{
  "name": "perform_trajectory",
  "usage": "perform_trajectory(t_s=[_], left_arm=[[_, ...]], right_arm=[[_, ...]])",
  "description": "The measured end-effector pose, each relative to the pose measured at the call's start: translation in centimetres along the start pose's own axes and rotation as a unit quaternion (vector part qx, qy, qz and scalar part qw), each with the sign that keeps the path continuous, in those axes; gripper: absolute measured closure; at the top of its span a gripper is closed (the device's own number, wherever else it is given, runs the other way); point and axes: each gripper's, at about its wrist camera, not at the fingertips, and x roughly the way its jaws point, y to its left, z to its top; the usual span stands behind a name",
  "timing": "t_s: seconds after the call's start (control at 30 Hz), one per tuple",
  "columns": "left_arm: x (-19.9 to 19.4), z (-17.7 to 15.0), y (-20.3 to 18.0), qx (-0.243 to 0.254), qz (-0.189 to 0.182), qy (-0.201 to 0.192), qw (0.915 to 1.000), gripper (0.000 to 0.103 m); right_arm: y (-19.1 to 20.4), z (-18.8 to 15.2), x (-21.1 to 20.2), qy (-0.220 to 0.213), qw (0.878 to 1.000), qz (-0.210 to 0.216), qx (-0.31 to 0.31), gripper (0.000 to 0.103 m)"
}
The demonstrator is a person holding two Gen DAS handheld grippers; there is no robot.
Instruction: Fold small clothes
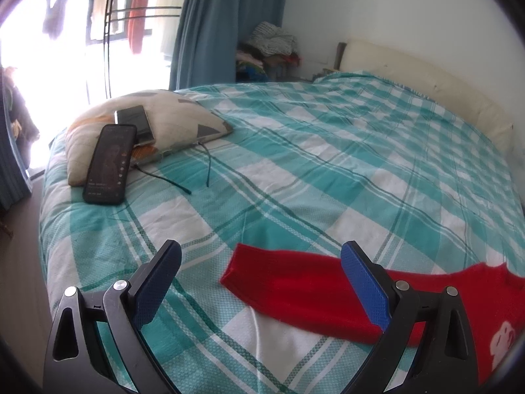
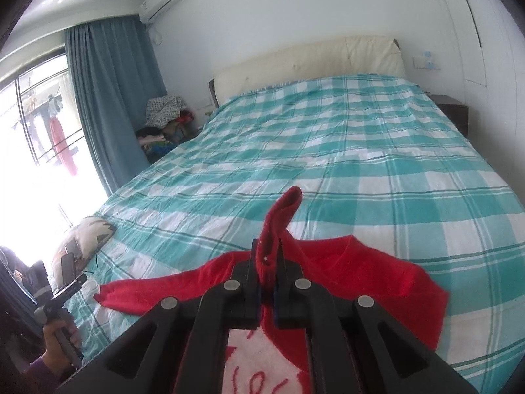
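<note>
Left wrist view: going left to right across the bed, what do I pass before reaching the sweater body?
Black phone leaning on the patterned pillow → thin dark cord lying on the checked bedspread → cuff of the red sweater's sleeve, between the open left gripper fingers → sweater body with white print at the right edge.

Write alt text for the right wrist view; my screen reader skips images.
The right claw is shut on a sleeve of a red sweater spread on a teal checked bed. The other sleeve lies flat.
</note>
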Motion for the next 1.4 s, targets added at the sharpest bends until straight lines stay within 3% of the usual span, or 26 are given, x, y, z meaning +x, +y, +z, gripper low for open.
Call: perform_trajectory(t_s=[0.03, 0.07, 0.17, 0.3, 0.47, 0.6, 0.67, 0.9, 1.07, 1.2, 1.3, 1.4], left_arm=[[0.1, 0.0, 0.2, -0.005, 0.000, 0.004, 1.0000, 0.005], [0.3, 0.0, 0.4, -0.010, -0.001, 0.009, 0.9999, 0.005], [0.5, -0.1, 0.7, -0.019, -0.004, 0.017, 0.9997, 0.005], [0.6, 0.0, 0.7, -0.020, -0.010, 0.019, 0.9996, 0.005], [0.5, -0.3, -0.5, 0.005, -0.027, 0.026, 0.9993, 0.005], [0.1, -0.6, -1.8, 0.033, -0.037, 0.021, 0.9985, 0.005], [0.0, -0.8, -2.5, 0.049, -0.040, 0.020, 0.9978, 0.005], [-0.1, -1.3, -3.5, 0.079, -0.045, 0.018, 0.9957, 0.005], [0.0, -1.4, -3.4, 0.076, -0.088, 0.037, 0.9926, 0.005], [0.8, -0.9, -1.9, 0.028, -0.100, 0.057, 0.9930, 0.005], [1.9, -0.3, 1.4, -0.055, -0.081, 0.068, 0.9929, 0.005], [3.4, -0.5, 5.2, -0.141, -0.053, 0.092, 0.9842, 0.005]], right_arm=[[0.4, -1.1, 1.8, 0.027, 0.999, 0.023, 0.014, 0.052], [0.6, -2.2, 3.1, 0.042, 0.997, 0.054, 0.034, 0.026], [1.0, -5.6, 4.3, 0.070, 0.992, 0.087, 0.058, 0.026], [-0.4, -7.9, 2.1, 0.067, 0.994, 0.074, 0.044, 0.026], [-6.7, -10.1, -3.8, 0.040, 0.999, -0.027, 0.024, 0.026], [-12.7, -13.0, -8.3, 0.037, 0.988, -0.150, -0.005, 0.026], [-15.4, -14.4, -10.3, 0.039, 0.982, -0.184, -0.002, 0.026], [-19.1, -17.7, -12.7, 0.036, 0.975, -0.215, 0.038, 0.026], [-18.4, -17.5, -12.8, 0.009, 0.976, -0.213, 0.043, 0.026], [-18.5, -18.2, -12.6, 0.020, 0.974, -0.218, 0.050, 0.026], [-18.9, -18.4, -13.2, 0.014, 0.974, -0.218, 0.063, 0.026], [-19.6, -18.4, -13.6, 0.007, 0.972, -0.217, 0.085, 0.026]])
